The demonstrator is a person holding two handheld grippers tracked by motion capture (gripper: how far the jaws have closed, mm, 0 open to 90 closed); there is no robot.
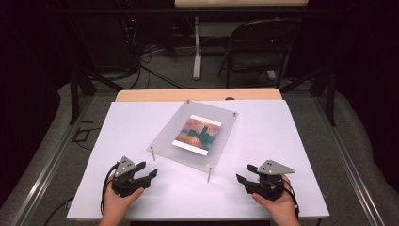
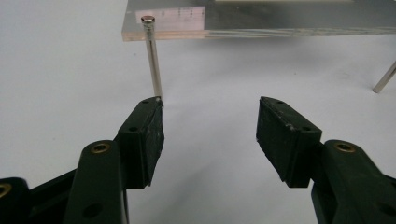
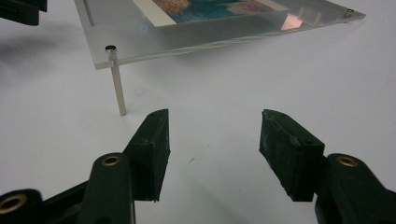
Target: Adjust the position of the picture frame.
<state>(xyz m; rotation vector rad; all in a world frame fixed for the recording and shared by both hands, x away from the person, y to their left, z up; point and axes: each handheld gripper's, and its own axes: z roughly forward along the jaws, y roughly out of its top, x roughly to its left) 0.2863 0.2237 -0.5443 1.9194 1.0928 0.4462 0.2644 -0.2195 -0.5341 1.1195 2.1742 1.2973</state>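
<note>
Acrylic frame (image 2: 261, 21) — far edge cut off

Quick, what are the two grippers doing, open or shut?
Left gripper: open, holding nothing.
Right gripper: open, holding nothing.

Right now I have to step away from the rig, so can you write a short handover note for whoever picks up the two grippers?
Left gripper: open, holding nothing, resting on the white table cover near the frame's near-left post.
Right gripper: open, holding nothing, near the frame's near-right post.
Clear acrylic frame: stands on thin metal posts mid-table, turned at an angle, with a painted print held in the clear panel.
Done: nothing visibly started; frame untouched.
Left: the whole handling of the frame, probably starting at a corner post.
</note>
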